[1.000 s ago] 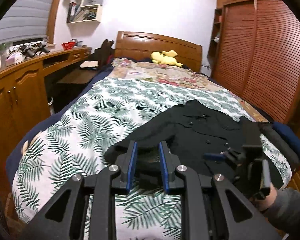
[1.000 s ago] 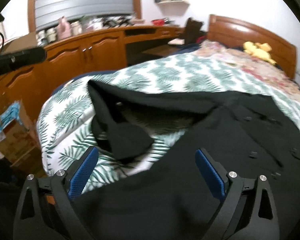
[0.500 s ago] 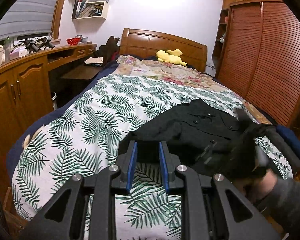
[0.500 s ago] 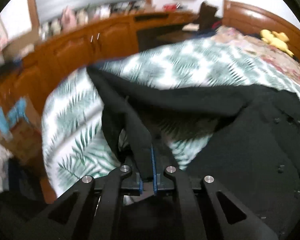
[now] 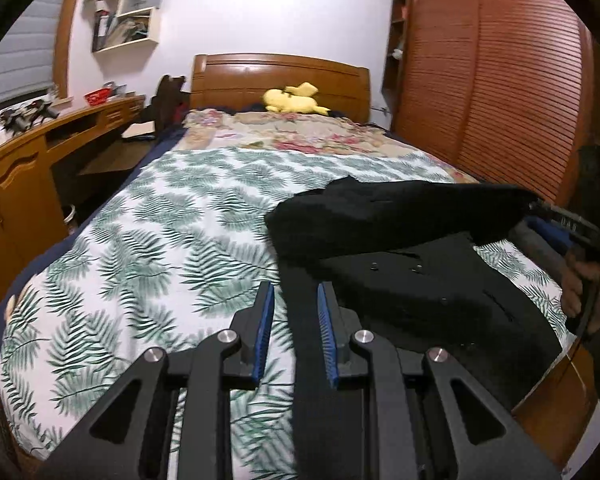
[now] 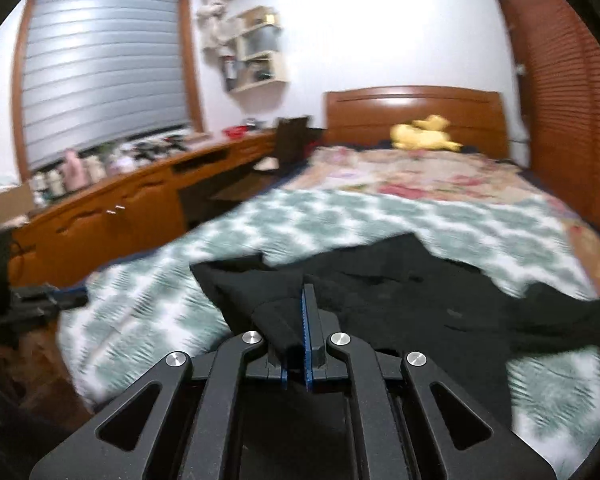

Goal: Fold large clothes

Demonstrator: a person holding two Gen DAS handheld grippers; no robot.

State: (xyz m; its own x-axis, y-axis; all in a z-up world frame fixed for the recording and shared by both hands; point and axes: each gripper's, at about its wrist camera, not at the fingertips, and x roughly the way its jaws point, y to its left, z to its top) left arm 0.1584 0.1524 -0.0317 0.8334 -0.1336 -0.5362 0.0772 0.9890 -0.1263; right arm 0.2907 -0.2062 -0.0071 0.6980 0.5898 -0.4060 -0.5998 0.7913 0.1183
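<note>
A black buttoned coat lies on the right half of the leaf-print bedspread. My left gripper hovers over the coat's near edge with its jaws a narrow gap apart; a dark strip of the coat runs between the fingers and I cannot tell whether they grip it. My right gripper is shut on a sleeve of the coat and holds it lifted; it also shows at the right edge of the left wrist view, with the sleeve stretched across the coat.
A wooden headboard with a yellow plush toy stands at the far end. A wooden desk and cabinets run along the left. Slatted wardrobe doors line the right. The bed's wooden foot edge is near.
My right gripper closed on the sleeve and has carried it up and rightward across the coat. My left gripper has shifted right, over the coat's near edge.
</note>
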